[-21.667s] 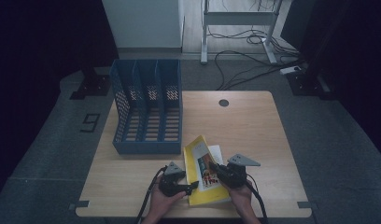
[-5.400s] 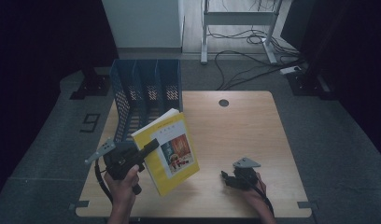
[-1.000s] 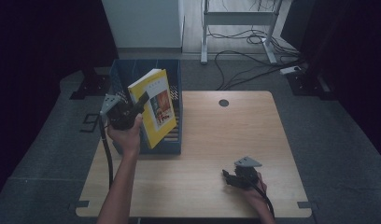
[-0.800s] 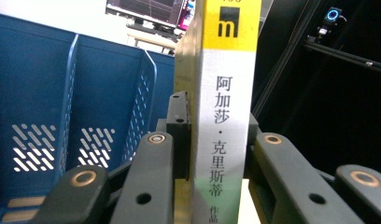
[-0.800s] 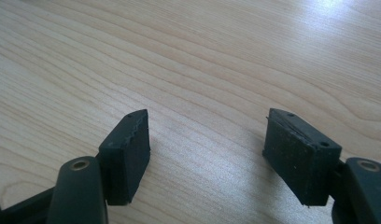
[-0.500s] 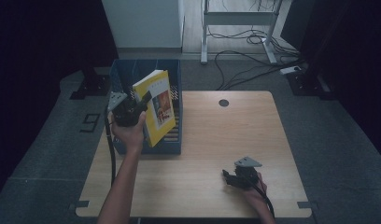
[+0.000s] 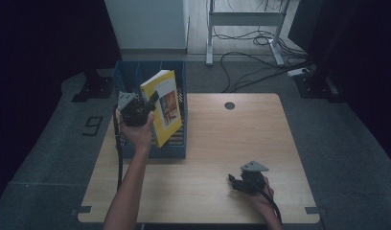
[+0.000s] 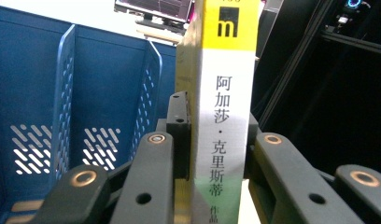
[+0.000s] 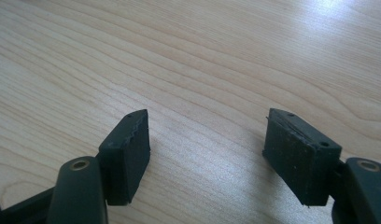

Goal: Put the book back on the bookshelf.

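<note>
Black jaws of your left gripper (image 7: 148, 103) are clamped on the spine of the yellow book (image 7: 164, 108), pressing it from both sides; the left gripper view shows the white spine (image 8: 226, 116) standing upright between them. You hold the book raised and slightly tilted over the blue file rack (image 7: 179, 143), at the far left of the bench (image 7: 260, 139), above its right-hand compartments. Which slot it lines up with cannot be told. The book is lifted and brought to the rack; lowering it into a compartment and releasing it are not yet done. Your right gripper (image 7: 235, 182) rests on the near right of the bench, jaws parted and empty over bare wood (image 9: 202, 70).
</note>
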`<control>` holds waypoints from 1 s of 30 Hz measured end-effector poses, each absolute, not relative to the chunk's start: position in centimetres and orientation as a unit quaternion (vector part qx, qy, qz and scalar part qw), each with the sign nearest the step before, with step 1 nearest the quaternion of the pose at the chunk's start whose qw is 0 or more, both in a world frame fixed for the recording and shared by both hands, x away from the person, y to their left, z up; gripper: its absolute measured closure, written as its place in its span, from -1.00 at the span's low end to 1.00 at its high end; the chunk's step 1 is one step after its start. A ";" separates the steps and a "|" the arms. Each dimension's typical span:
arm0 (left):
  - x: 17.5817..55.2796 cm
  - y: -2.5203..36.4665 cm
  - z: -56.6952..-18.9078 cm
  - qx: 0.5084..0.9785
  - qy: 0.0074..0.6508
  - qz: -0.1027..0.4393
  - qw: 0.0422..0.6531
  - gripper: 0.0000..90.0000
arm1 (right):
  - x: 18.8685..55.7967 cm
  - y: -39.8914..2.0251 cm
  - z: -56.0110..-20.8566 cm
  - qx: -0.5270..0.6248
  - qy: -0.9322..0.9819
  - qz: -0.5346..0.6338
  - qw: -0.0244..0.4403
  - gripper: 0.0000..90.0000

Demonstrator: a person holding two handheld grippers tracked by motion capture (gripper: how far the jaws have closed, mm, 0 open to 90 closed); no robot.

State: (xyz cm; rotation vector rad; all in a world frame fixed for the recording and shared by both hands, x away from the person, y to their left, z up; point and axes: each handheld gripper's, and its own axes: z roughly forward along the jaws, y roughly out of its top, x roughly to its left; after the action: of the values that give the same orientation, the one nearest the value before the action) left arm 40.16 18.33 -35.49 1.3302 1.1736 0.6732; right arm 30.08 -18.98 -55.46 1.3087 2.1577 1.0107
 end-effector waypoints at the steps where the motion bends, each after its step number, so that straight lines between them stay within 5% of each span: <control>1: 40.2 18.3 -35.5 0.570 0.503 0.288 0.583 0.67 | 30.1 -19.0 -55.5 0.471 0.776 0.363 0.210 -0.32; 30: 42.8 17.2 -37.3 0.572 0.515 0.295 0.567 0.67 | 30.0 -19.0 -55.5 0.470 0.777 0.363 0.211 -0.33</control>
State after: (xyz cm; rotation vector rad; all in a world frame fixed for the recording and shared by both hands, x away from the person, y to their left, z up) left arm 42.79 17.25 -37.29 1.3435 1.2099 0.6931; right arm 30.03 -18.97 -55.47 1.3049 2.1583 1.0083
